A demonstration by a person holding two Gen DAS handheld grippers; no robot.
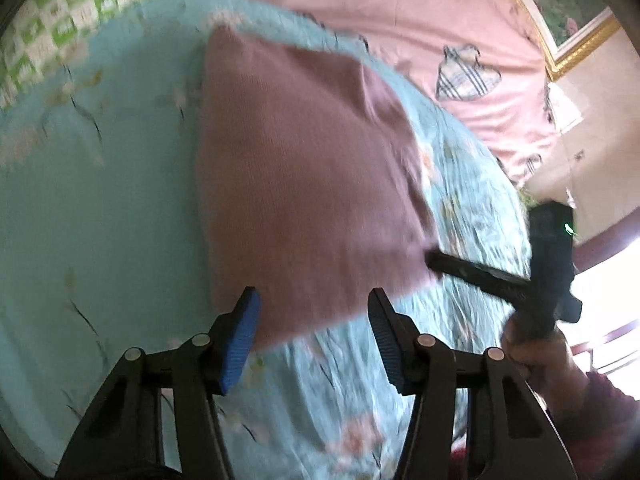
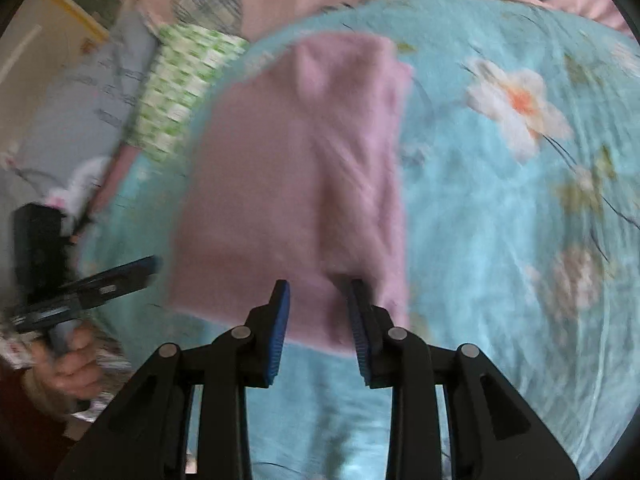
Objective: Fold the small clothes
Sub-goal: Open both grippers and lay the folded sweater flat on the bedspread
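We see a pink knitted garment [image 1: 304, 184] lying folded into a rough rectangle on a light blue quilted bedspread [image 1: 100, 208] printed with pale blossoms and thin dark twigs. The knit looks soft and finely ribbed (motion blur smears most of the detail), and its near edge reaches down between the fingers of both tools.

In the left wrist view our left gripper [image 1: 314, 334] stands with its jaws apart, blue ridged pads facing each other across the garment's near hem, neither pad pressing on the cloth. In the right wrist view our right gripper [image 2: 318, 330] has its jaws closer together, again with the pink hem between them; a crease of knit gathers at the right-hand pad, yet we cannot tell whether the pads are actually pinching it.

Behind the blue bedspread lies a pink sheet [image 1: 420, 12] with plaid heart patches, and a green-and-white checked cloth [image 2: 180, 92] sits at the bed's far edge. A gilt picture frame [image 1: 576, 44] hangs on the wall.
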